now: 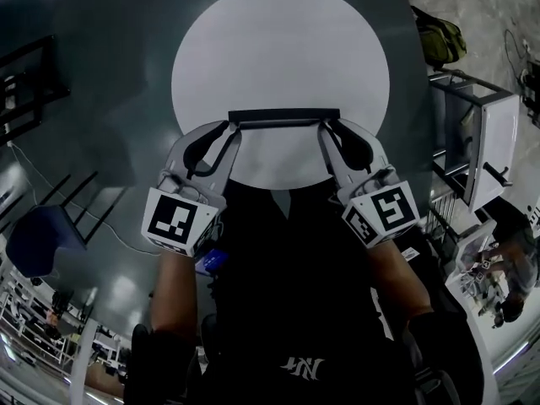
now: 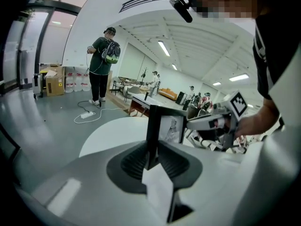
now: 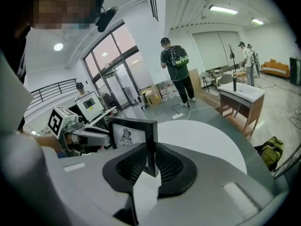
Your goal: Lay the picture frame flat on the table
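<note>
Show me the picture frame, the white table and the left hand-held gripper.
picture frame (image 1: 283, 117), head view, its top edge.
white table (image 1: 278, 49), head view, bare top.
left hand-held gripper (image 1: 229, 127), head view, between its fingertips at the frame's end.

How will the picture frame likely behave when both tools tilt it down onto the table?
The picture frame looks rigid: it spans straight between the left tool and right tool. Thin and upright, it would probably tip if released. Its front may be glazed, so fragile.
</note>
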The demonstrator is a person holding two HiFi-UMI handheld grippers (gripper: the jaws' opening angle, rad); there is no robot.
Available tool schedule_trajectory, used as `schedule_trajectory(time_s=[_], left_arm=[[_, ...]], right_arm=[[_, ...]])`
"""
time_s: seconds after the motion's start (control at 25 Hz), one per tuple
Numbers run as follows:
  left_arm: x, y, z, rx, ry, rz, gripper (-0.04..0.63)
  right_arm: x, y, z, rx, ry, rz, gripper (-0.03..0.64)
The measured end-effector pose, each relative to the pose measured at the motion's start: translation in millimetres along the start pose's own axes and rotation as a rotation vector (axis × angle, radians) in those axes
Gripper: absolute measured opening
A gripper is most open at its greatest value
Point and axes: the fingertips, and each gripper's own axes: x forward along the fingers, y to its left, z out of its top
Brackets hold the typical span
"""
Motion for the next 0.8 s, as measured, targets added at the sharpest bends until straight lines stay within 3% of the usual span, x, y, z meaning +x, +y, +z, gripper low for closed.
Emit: schedule_trajectory(time_s=[0.36,0.8], left_arm=[[49,10,-49,-0.044,0.030,-0.017,0.058],[82,10,-75,-0.069,0.077,-0.021,0.058]], right_arm=[[30,-35,-47,0.060,0.057,-0.019,0.048],[45,-64,-55,0.062,0.048,-0.030,0.048]])
